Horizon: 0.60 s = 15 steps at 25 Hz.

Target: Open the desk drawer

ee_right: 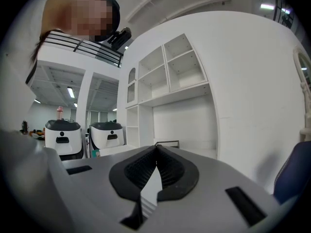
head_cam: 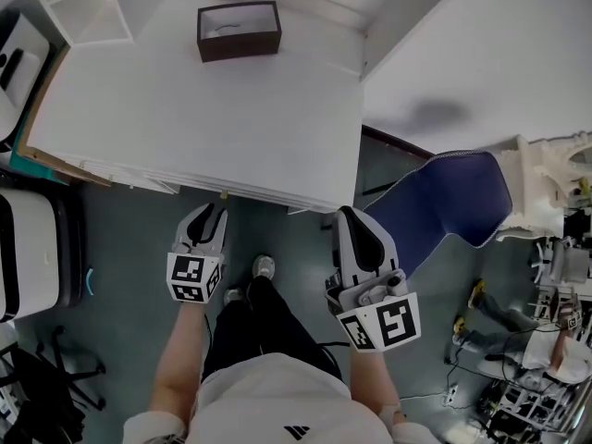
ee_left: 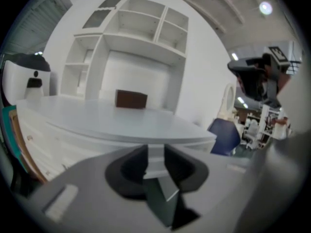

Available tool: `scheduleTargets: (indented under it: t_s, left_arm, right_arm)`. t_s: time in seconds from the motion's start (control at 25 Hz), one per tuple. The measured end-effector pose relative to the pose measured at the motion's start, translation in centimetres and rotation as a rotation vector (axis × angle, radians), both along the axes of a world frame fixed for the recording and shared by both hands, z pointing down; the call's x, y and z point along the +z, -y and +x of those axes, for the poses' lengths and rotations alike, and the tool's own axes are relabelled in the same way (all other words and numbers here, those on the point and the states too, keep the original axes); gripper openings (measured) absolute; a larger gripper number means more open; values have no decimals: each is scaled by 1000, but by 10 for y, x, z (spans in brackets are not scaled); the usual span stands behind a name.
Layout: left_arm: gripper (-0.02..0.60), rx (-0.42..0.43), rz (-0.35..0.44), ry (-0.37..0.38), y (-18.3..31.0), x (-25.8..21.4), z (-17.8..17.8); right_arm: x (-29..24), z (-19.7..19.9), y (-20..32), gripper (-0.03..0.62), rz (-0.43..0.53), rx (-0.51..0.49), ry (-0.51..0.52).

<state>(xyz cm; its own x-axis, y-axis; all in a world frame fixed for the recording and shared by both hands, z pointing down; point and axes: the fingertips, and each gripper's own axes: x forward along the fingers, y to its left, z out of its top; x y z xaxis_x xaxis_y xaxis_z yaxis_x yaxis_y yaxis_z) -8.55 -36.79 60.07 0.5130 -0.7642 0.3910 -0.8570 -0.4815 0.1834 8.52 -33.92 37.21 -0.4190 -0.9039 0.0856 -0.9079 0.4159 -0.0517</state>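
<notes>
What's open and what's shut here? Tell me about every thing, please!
Desk drawer: shut.
Brown box: upright, open on top.
Left gripper: fingers apart, nothing between them.
Right gripper: fingers together, holding nothing.

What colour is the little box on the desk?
The box is dark brown, white inside; clearest in the head view.

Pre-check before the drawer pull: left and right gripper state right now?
Left gripper: open, nothing held between the jaws.
Right gripper: closed, jaw tips together, empty.
</notes>
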Motion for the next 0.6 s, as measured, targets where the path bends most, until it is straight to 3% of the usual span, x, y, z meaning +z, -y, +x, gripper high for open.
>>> scheduleTargets:
  t_s: [0.28,0.6]
  left_arm:
    - [106,-26,-96,57,16,52,4]
    - [120,-35,-138,130,32,90,7]
  right_arm:
    - [10,2,9,-12,-34,-20,-9]
    - [19,13,13,-12,-58,-11,-25]
